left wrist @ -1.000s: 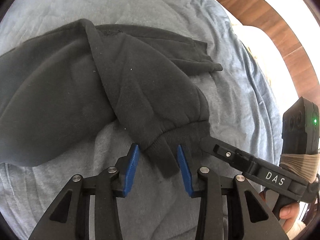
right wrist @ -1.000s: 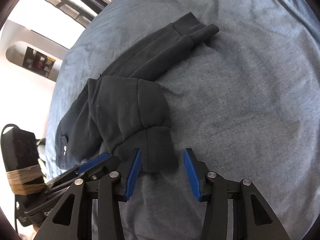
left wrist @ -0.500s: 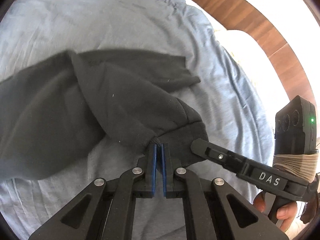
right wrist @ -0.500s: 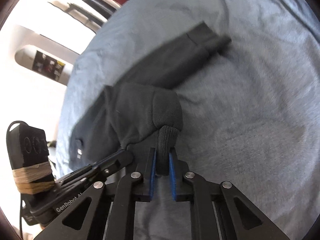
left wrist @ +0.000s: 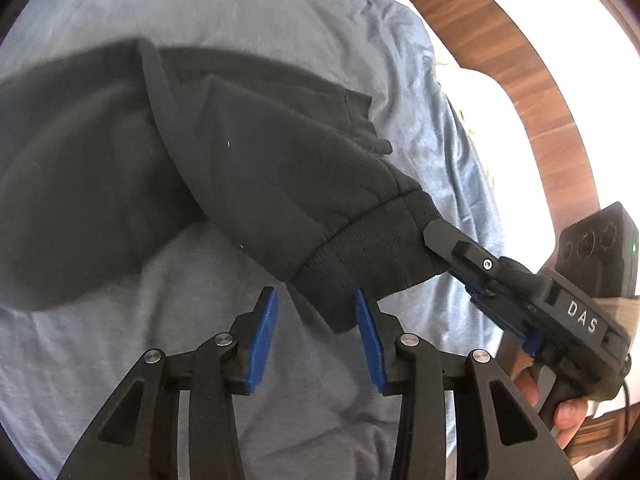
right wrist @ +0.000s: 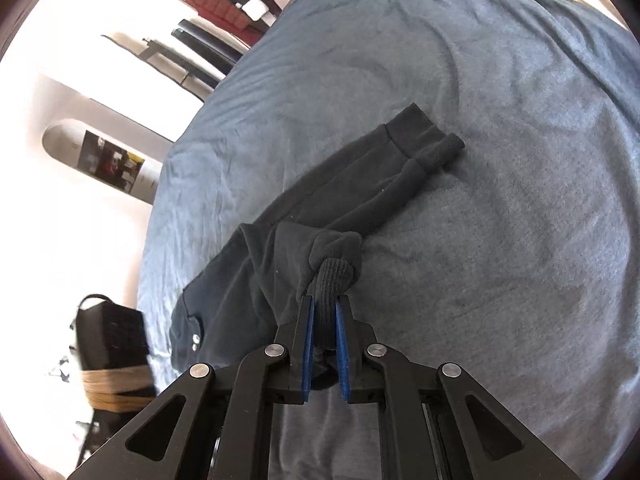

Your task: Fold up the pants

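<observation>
While the right tool is clamped on one ribbed cuff, the left tool sits open around its corner; the pants stretch away across the bed toward the far cuff.

Both views are fisheye, each looking forward along its own pair of blue-padded fingers, which fill the lower middle of the frame. The left wrist view looks down at close range on the dark pants spread over the blue bed, with wooden floor at upper right and the right gripper entering from the lower right. The right wrist view sits close behind the ribbed cuff and faces along the bed, room furniture at upper left. Both share the pants and cuff.
</observation>
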Demonstrator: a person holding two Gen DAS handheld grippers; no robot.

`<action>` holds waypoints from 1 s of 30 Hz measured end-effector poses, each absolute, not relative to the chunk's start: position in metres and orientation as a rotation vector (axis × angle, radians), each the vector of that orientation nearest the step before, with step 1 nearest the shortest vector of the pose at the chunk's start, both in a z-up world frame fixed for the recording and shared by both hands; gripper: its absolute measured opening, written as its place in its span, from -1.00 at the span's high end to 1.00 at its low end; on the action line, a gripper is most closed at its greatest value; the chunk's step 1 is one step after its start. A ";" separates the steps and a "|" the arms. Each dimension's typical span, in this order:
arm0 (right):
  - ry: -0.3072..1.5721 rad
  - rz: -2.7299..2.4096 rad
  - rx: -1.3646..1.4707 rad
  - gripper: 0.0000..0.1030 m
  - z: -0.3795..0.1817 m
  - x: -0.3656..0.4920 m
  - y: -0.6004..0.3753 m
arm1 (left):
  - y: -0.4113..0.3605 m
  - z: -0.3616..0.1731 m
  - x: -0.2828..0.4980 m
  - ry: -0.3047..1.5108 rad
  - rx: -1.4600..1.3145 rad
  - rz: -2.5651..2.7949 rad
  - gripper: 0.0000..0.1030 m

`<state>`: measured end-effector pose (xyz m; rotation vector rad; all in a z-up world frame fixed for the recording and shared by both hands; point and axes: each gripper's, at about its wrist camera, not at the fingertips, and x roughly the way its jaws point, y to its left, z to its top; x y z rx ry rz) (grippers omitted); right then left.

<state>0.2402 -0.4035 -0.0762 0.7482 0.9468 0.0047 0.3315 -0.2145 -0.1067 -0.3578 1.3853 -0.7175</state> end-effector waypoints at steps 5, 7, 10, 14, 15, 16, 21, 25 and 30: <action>0.954 -0.012 0.740 0.78 -0.080 0.240 -0.404 | -0.218 -0.136 0.339 1.456 -0.523 -0.754 0.14; 0.958 -0.027 0.738 0.78 -0.082 0.240 -0.406 | -0.221 -0.140 0.339 1.457 -0.537 -0.760 0.41; 0.968 -0.042 0.736 0.78 -0.086 0.239 -0.408 | -0.227 -0.129 0.337 1.424 -0.482 -0.782 0.73; 0.964 -0.052 0.753 0.78 -0.088 0.235 -0.412 | -0.230 -0.096 0.337 1.334 -0.376 -0.784 0.82; 0.957 -0.054 0.763 0.78 -0.087 0.235 -0.414 | -0.231 -0.085 0.338 1.304 -0.346 -0.789 0.83; 0.949 -0.054 0.773 0.78 -0.086 0.234 -0.416 | -0.233 -0.077 0.340 1.279 -0.322 -0.795 0.83; 0.884 -0.045 0.841 0.78 -0.074 0.239 -0.425 | -0.256 -0.036 0.370 1.170 -0.193 -0.852 0.83; 0.842 -0.057 0.909 0.78 -0.070 0.252 -0.438 | -0.283 -0.024 0.403 1.116 -0.106 -0.892 0.83; 0.815 -0.107 1.008 0.78 -0.076 0.277 -0.464 | -0.319 -0.026 0.442 1.106 0.005 -0.925 0.83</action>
